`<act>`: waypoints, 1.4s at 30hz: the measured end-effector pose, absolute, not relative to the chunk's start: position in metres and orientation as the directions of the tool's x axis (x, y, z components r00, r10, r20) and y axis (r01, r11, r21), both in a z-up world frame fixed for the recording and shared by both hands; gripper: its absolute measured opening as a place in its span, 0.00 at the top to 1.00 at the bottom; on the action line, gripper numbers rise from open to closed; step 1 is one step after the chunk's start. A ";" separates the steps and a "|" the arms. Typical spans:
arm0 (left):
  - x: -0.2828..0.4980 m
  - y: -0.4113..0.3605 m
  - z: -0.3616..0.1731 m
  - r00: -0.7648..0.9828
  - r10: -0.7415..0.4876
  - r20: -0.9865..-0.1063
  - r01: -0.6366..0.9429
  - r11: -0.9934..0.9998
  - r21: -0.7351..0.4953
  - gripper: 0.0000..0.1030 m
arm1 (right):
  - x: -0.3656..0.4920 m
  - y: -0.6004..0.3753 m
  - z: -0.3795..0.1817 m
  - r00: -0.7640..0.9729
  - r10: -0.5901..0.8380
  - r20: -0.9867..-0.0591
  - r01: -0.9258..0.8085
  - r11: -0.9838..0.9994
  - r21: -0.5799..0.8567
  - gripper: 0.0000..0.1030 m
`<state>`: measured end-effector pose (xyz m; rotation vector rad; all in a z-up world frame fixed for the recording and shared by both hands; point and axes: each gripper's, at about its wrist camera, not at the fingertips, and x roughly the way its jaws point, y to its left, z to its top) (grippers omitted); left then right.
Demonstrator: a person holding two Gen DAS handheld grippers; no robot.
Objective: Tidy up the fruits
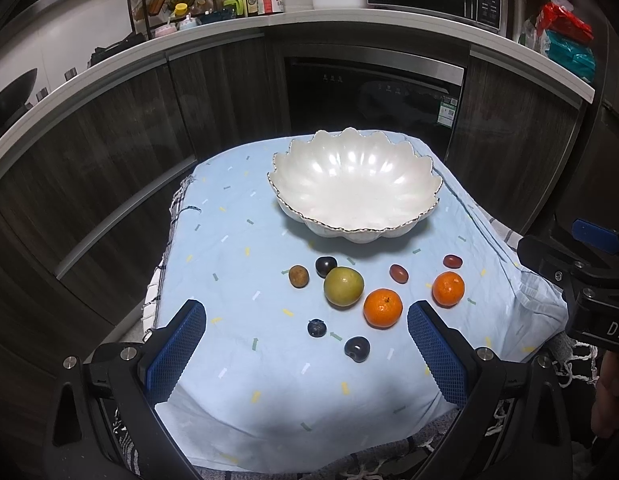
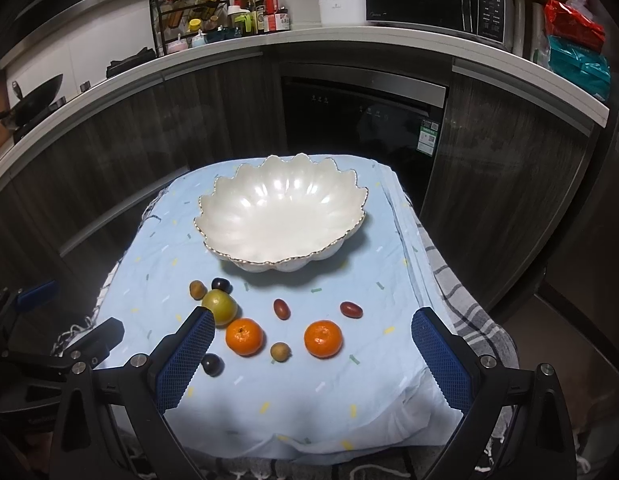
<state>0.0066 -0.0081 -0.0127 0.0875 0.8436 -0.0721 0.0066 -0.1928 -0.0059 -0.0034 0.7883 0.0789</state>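
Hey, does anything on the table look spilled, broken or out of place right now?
Nothing spilled or damaged. The white scalloped bowl stands upright and empty, while the fruits, such as the two oranges and the green fruit, lie loose on the blue cloth in front of it. Both grippers are open.

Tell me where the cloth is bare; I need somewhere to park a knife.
Bare: left of the white bowl, and the near edge of the blue cloth. Crowded: fruit fills the strip before the bowl, around the green fruit.

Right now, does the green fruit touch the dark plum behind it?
Cannot tell. In both wrist views the green fruit overlaps the dark plum with no cloth visible between them, yet neither view shows actual contact.
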 end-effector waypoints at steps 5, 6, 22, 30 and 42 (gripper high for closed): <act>0.009 -0.007 -0.013 0.662 -0.023 -0.749 0.091 0.995 0.050 0.00 | 0.008 -0.194 -0.006 0.703 0.076 -0.707 -0.075 0.997 0.032 0.02; 0.010 -0.007 -0.014 0.661 -0.022 -0.750 0.089 0.995 0.050 0.00 | 0.008 -0.195 -0.006 0.702 0.076 -0.708 -0.075 0.997 0.032 0.02; 0.029 -0.004 -0.033 0.646 0.008 -0.763 0.048 0.998 0.051 0.00 | 0.021 -0.191 -0.017 0.700 0.058 -0.711 -0.079 0.997 0.003 0.02; 0.036 -0.005 -0.044 0.637 0.018 -0.771 0.034 0.998 0.051 0.00 | 0.031 -0.190 -0.027 0.691 0.045 -0.722 -0.070 0.998 -0.006 0.02; 0.047 -0.008 -0.063 0.624 0.026 -0.781 0.036 0.997 0.062 0.00 | 0.043 -0.191 -0.042 0.693 0.036 -0.720 -0.057 0.998 -0.006 0.02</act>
